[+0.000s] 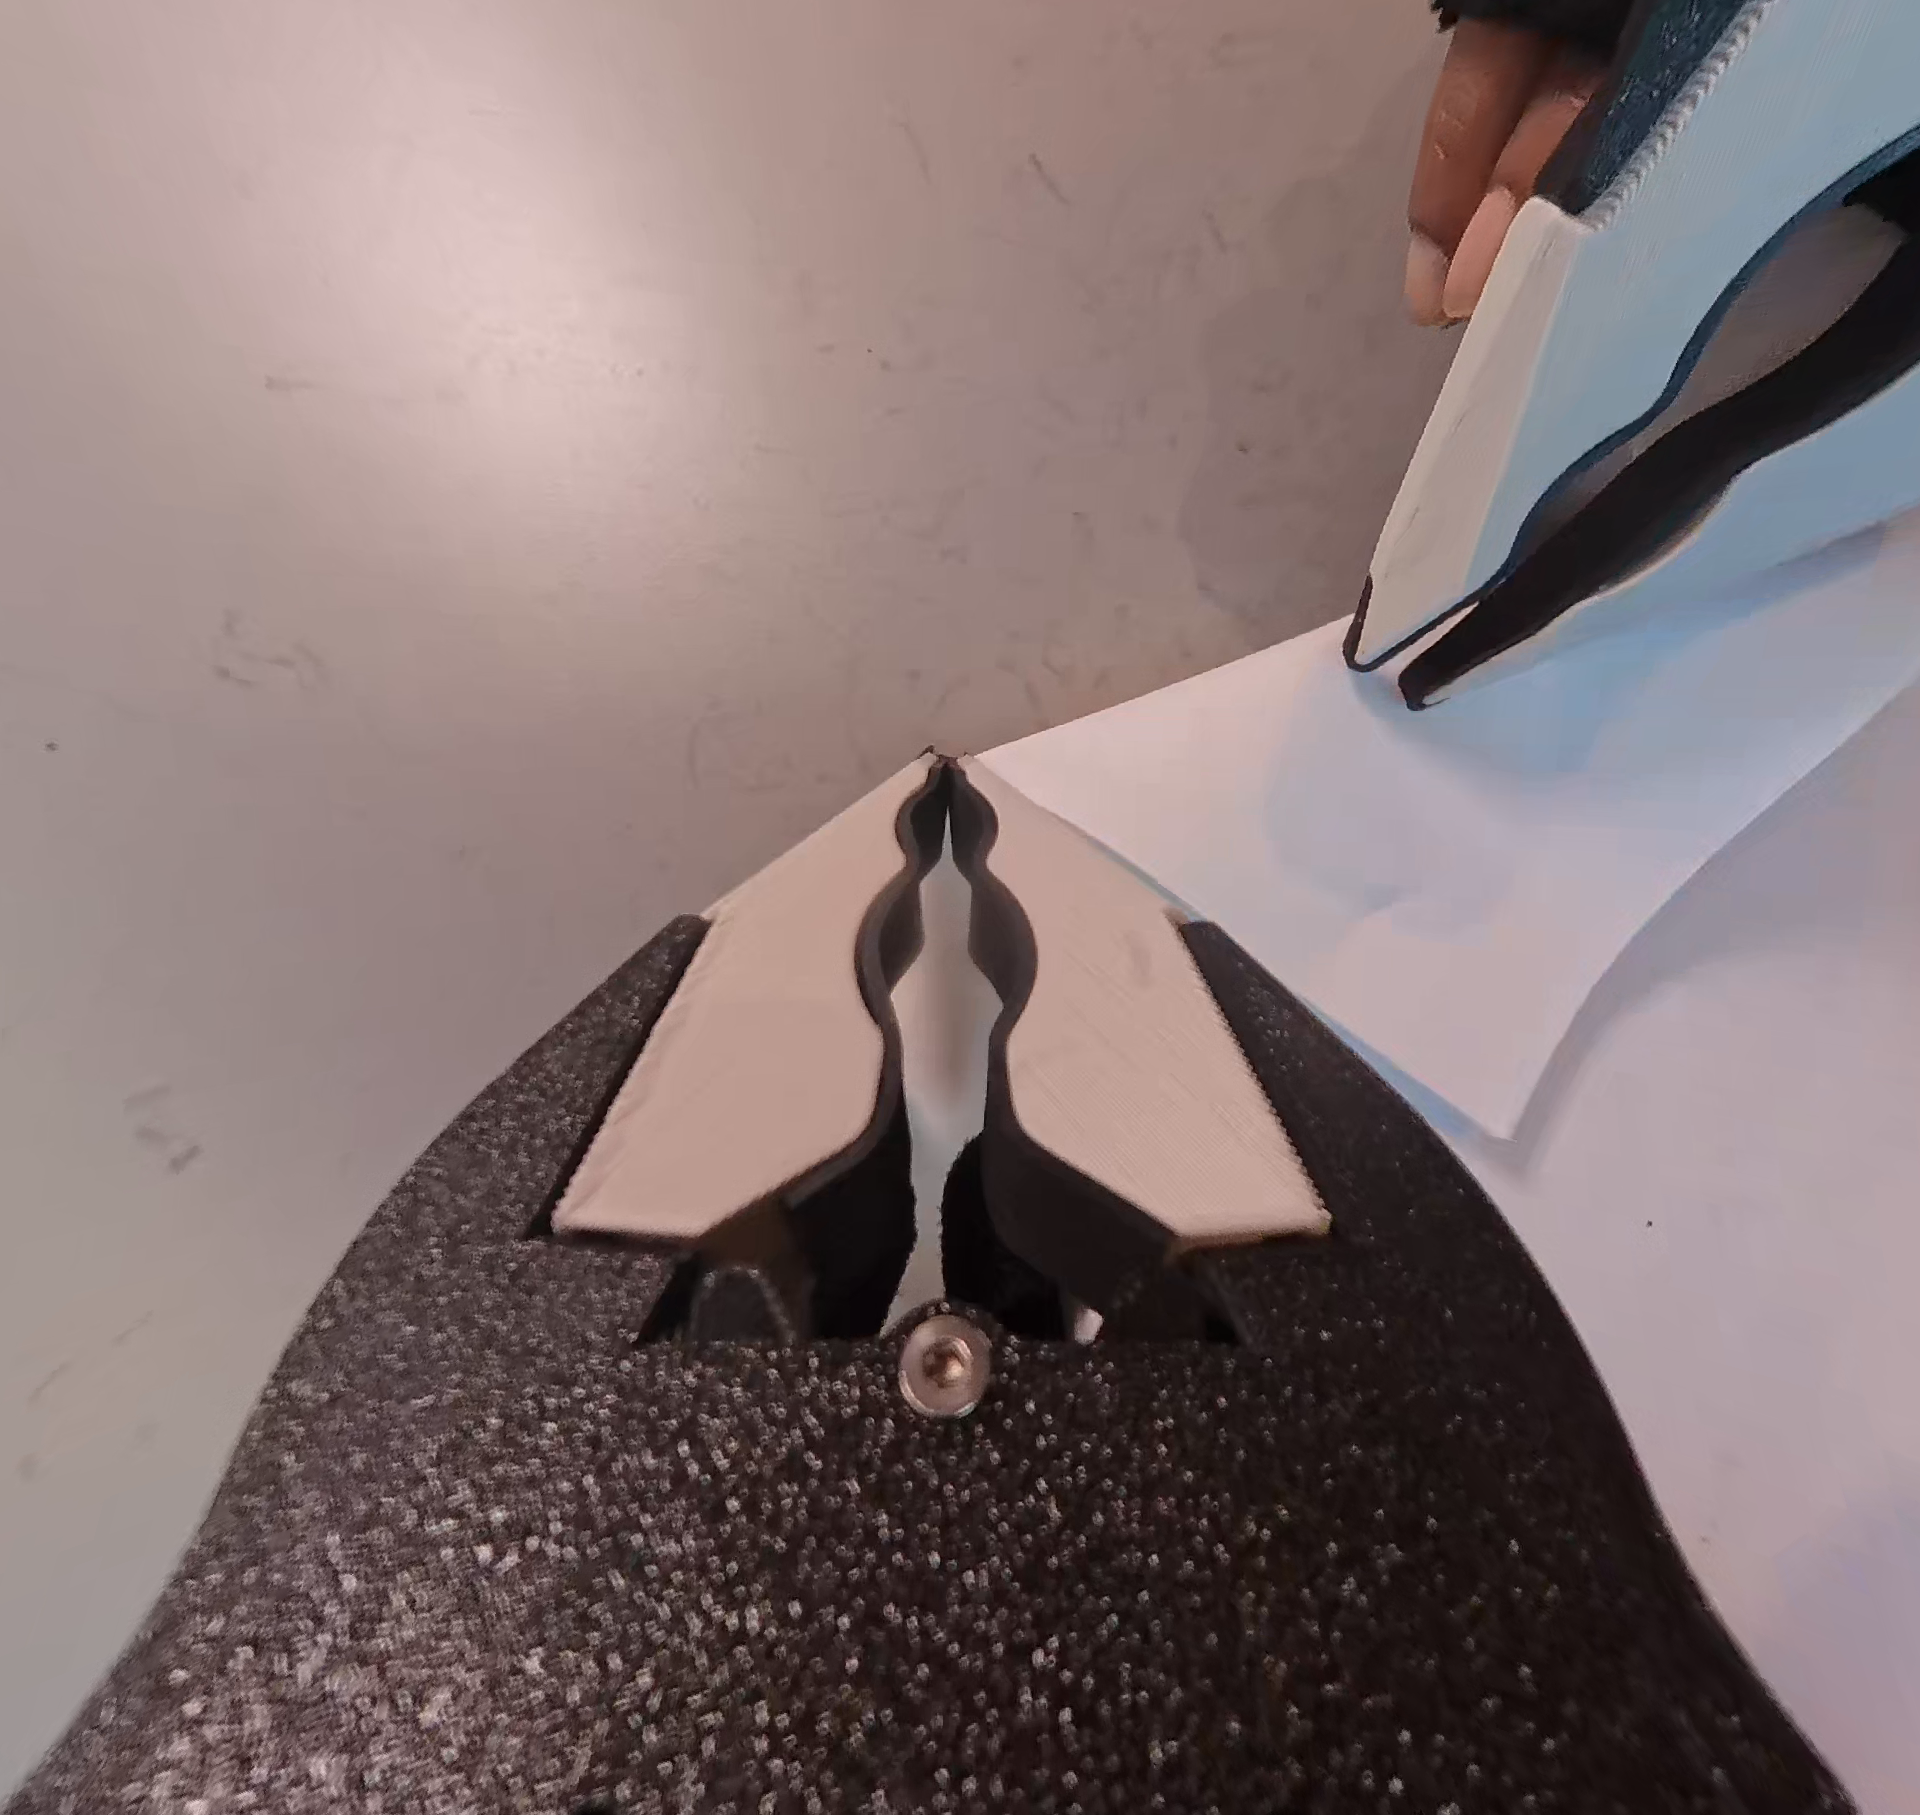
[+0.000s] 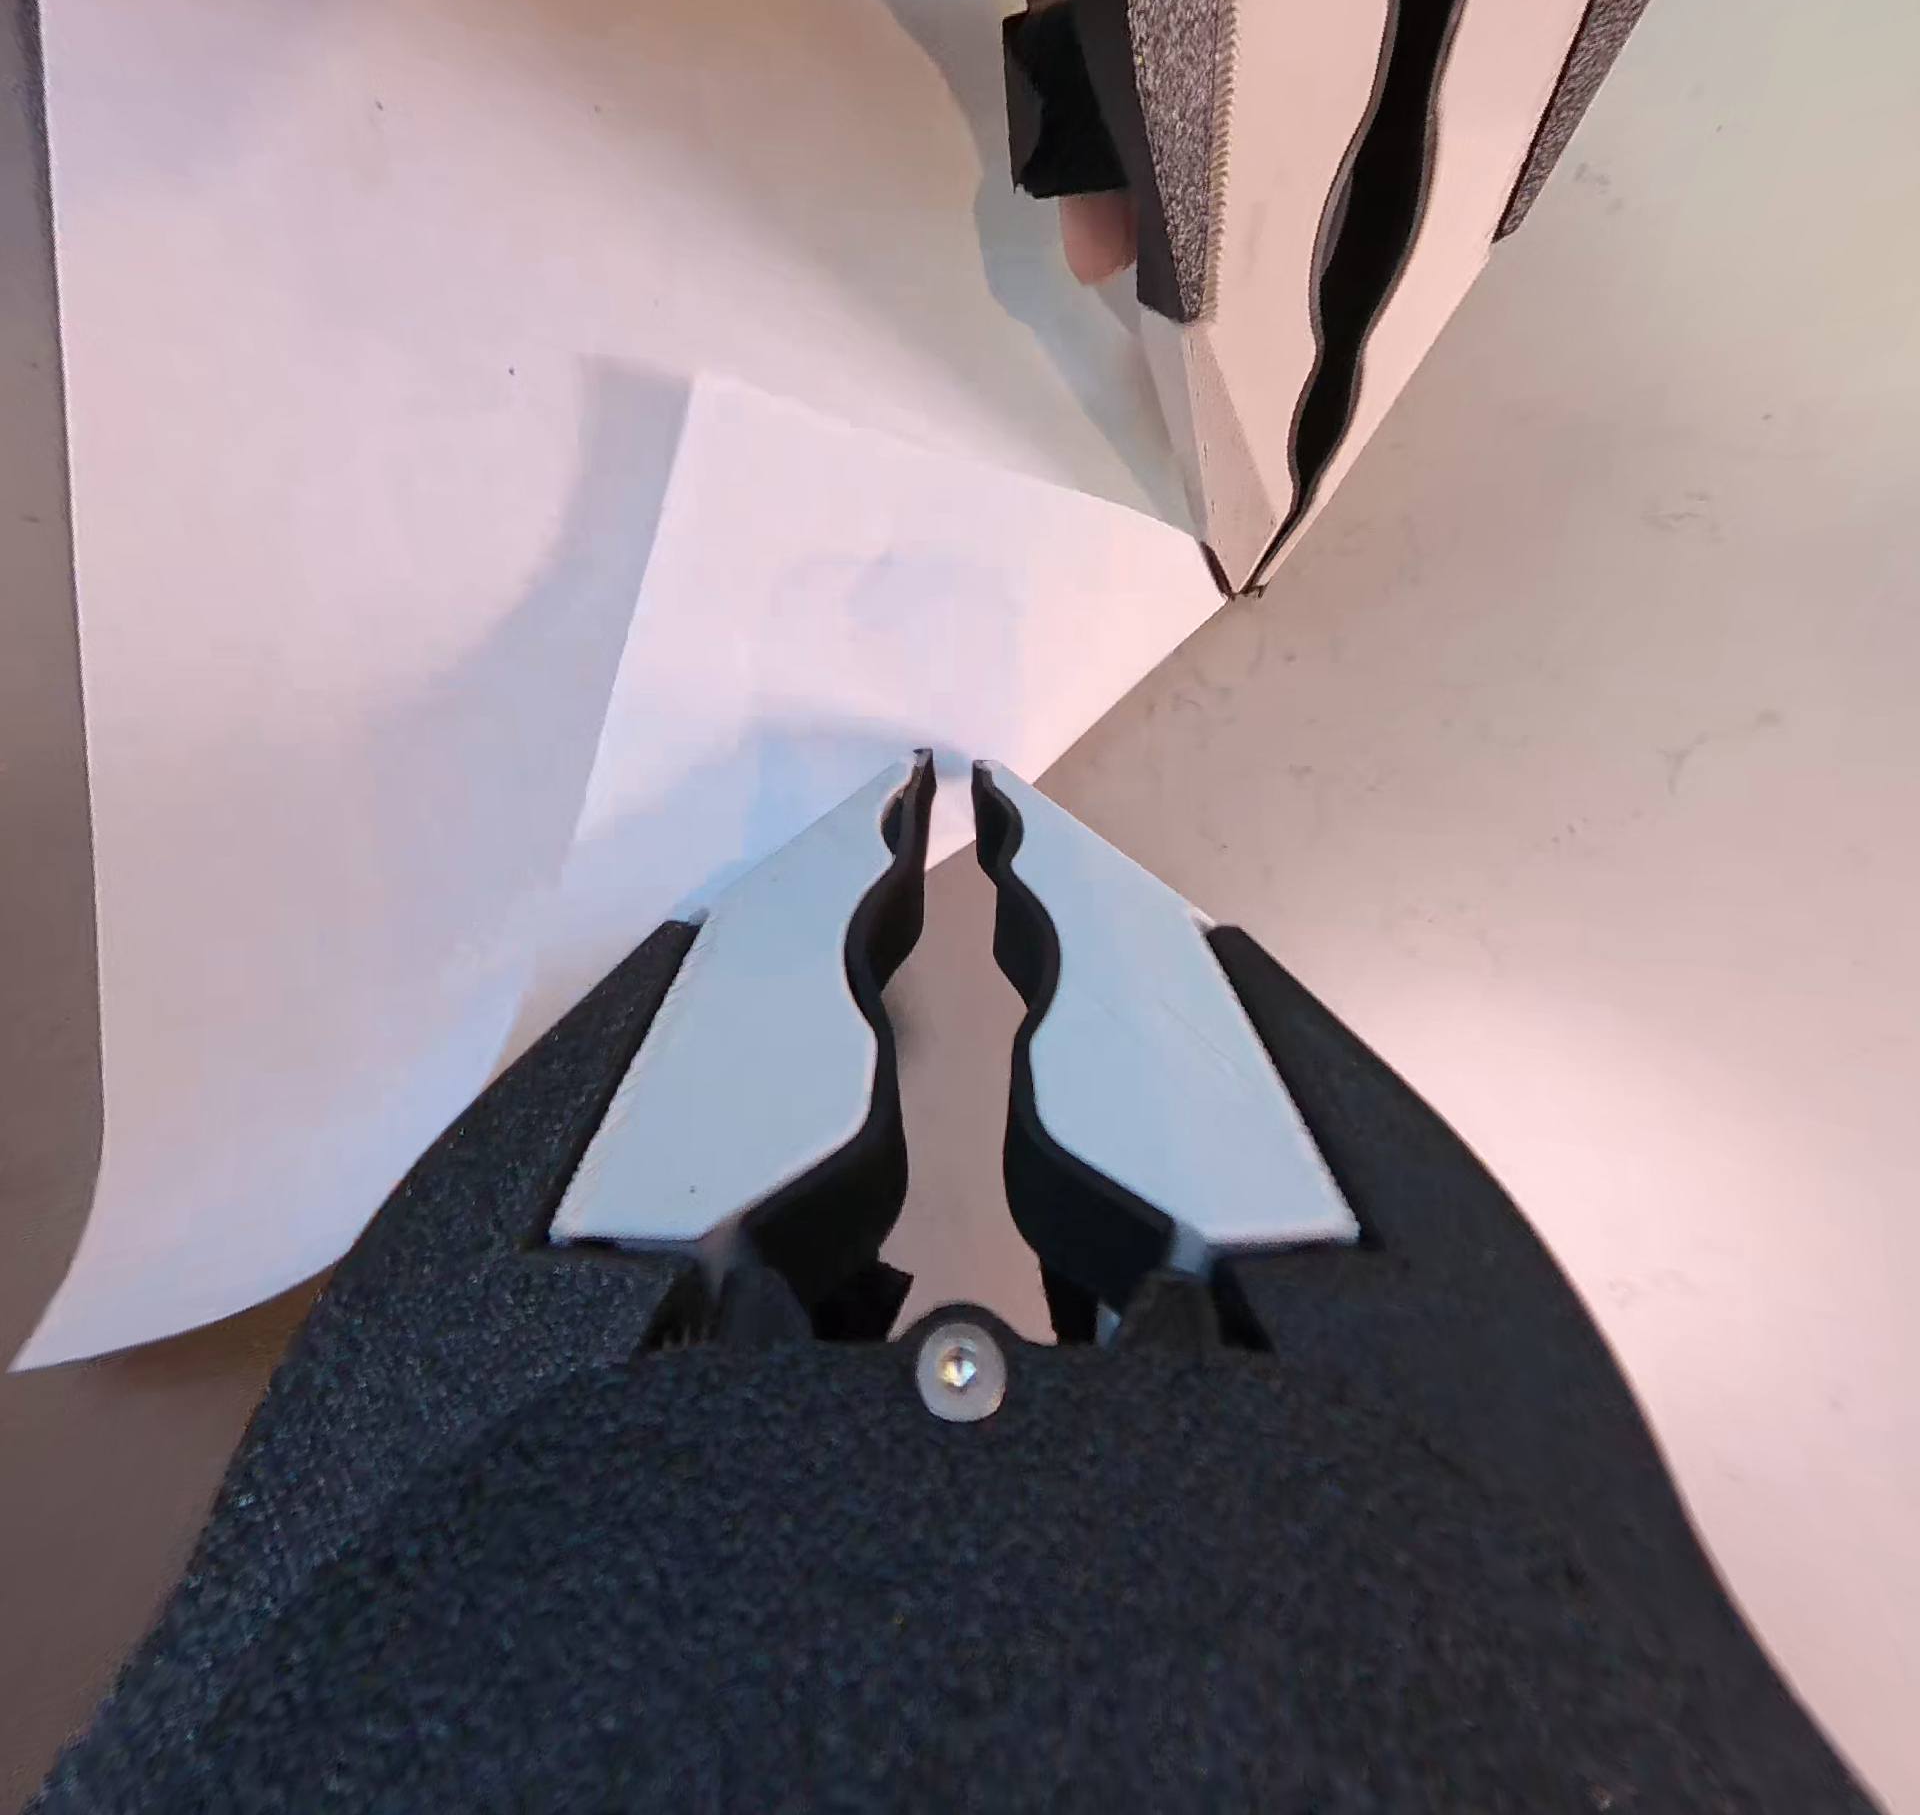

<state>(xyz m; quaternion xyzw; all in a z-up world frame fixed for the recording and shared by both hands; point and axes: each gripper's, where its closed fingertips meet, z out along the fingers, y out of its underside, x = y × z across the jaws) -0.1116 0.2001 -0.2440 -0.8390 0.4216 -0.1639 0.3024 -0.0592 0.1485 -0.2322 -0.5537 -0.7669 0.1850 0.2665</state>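
Note:
A white sheet of paper [image 2: 312, 415] lies on a beige table, with one part folded over into a flap [image 2: 883, 602]. My left gripper [image 1: 943, 757] is shut on the paper [image 1: 1351, 882] at the end of the fold, and white paper shows between its jaws. It also shows in the right wrist view [image 2: 1242, 586], pinched on the flap's far corner. My right gripper [image 2: 951, 763] is open by a narrow gap, its tips at the folded edge with nothing held. In the left wrist view it [image 1: 1392, 685] rests tips-down on the paper.
The beige tabletop [image 1: 520, 415] is bare and scuffed on the left; it also shows to the right of the fold [image 2: 1558, 830]. A person's fingers [image 1: 1455, 186] in a black sleeve hold the right gripper. Fingers [image 2: 1096, 238] hold the left one. Spacing between my two grippers at the tips: around 8 cm.

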